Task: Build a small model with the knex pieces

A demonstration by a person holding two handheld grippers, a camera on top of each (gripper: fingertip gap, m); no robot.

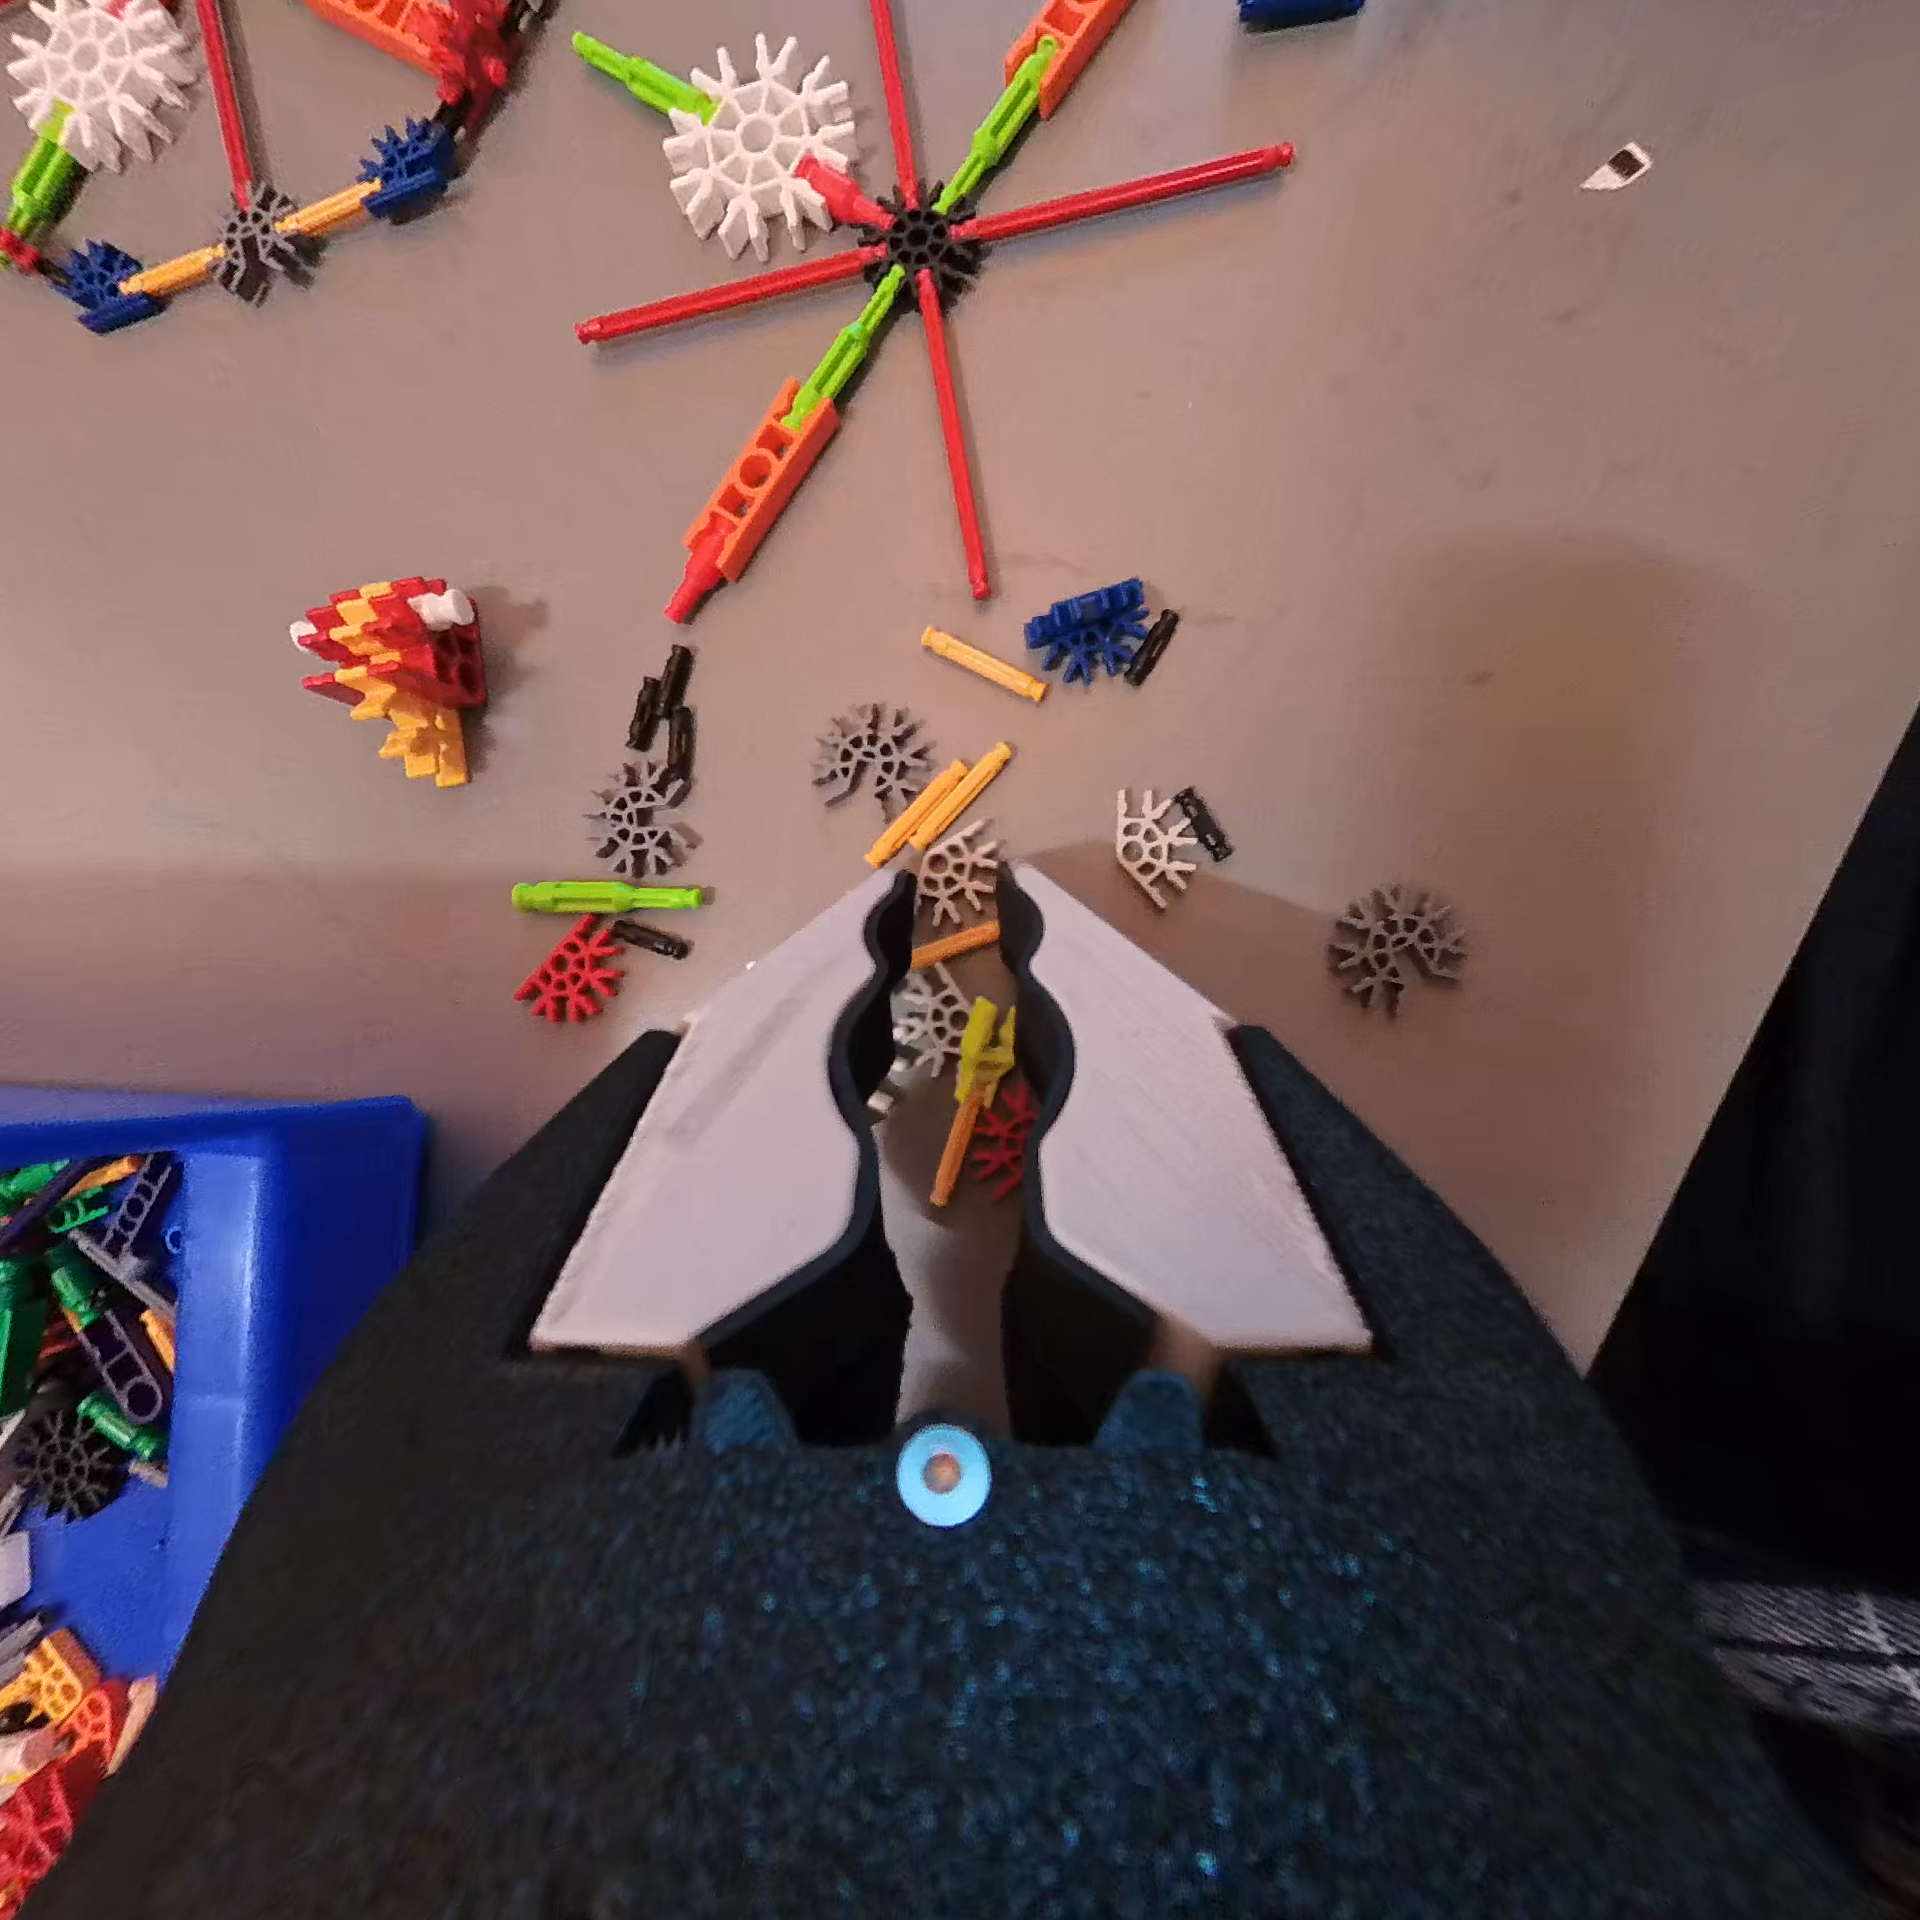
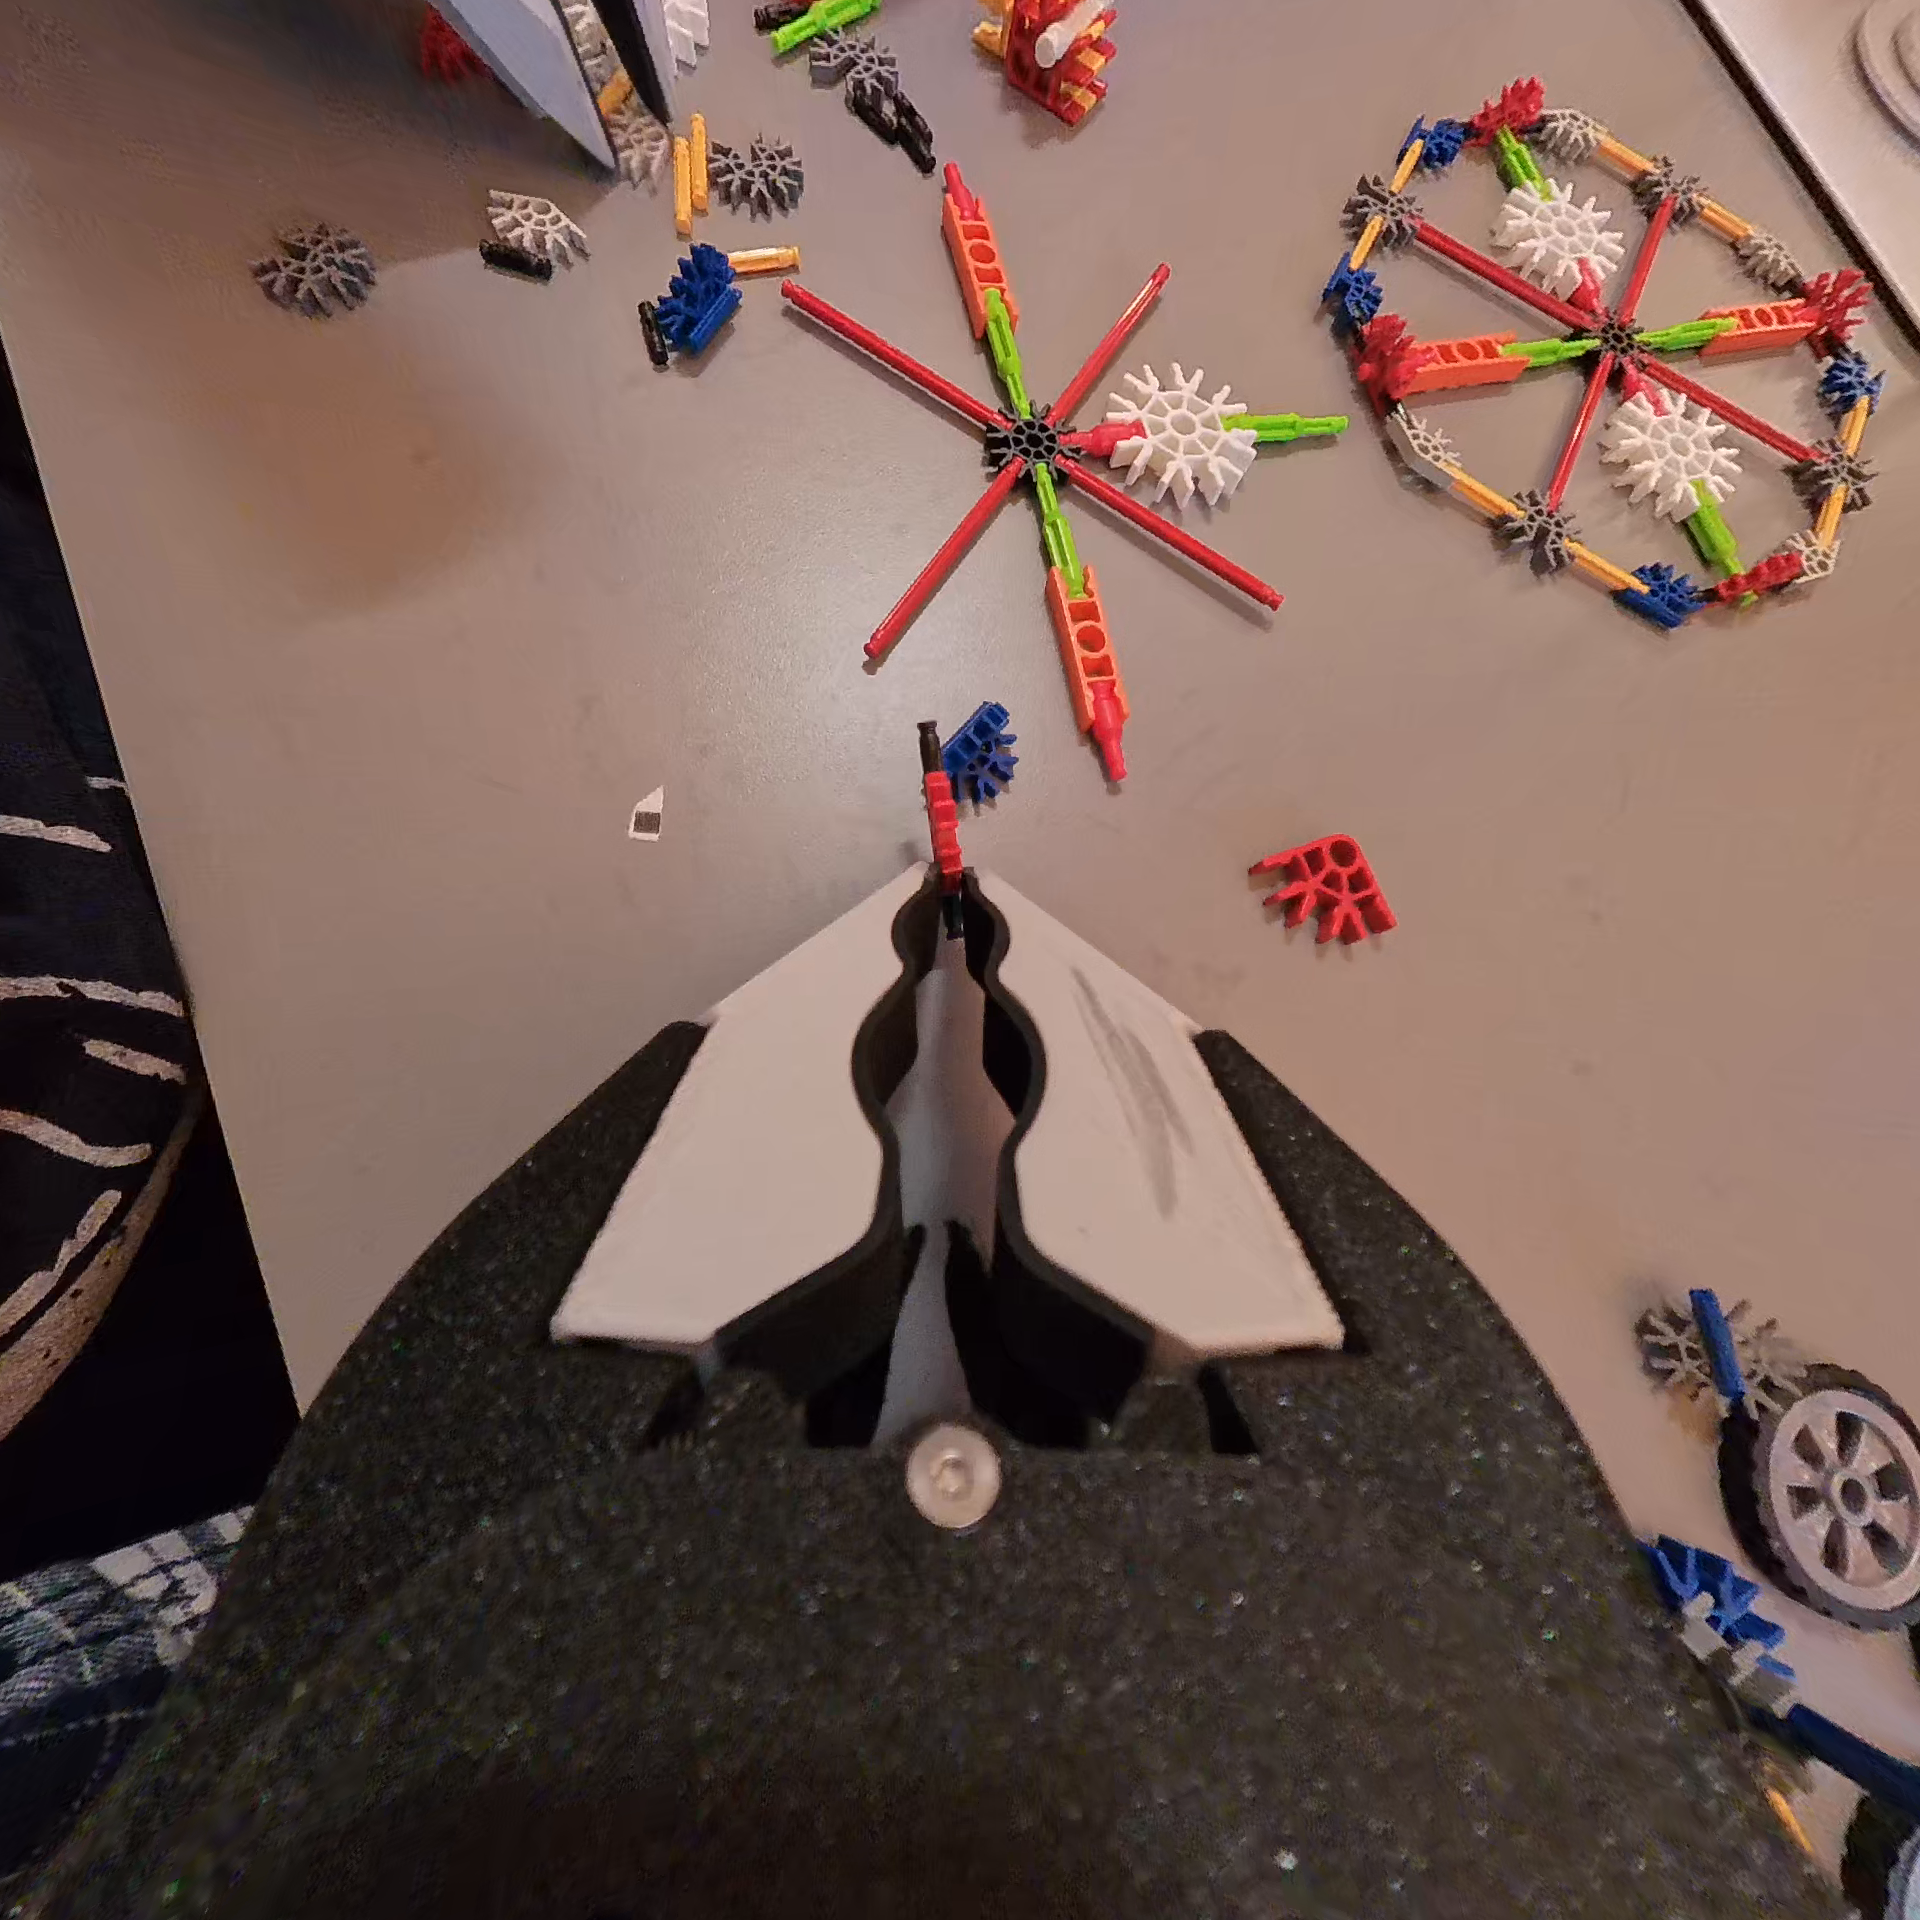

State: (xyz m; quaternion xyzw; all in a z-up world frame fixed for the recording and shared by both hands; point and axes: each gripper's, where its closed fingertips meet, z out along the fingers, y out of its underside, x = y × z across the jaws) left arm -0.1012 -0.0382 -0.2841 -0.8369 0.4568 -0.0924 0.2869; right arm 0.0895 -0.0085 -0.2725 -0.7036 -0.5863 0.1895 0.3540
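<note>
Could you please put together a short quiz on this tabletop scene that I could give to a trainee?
1. True or false: the right gripper is shut on a red connector with a short black rod.
2. Multiple choice: where is the blue bin in the left wrist view? A) lower left B) upper right C) centre
3. Short answer: what colour is the hub of the spoked assembly lying ahead of the right gripper?

Key:
1. True; the piece sticks out past its fingers.
2. A
3. Black, with red and green rods radiating from it.
</note>
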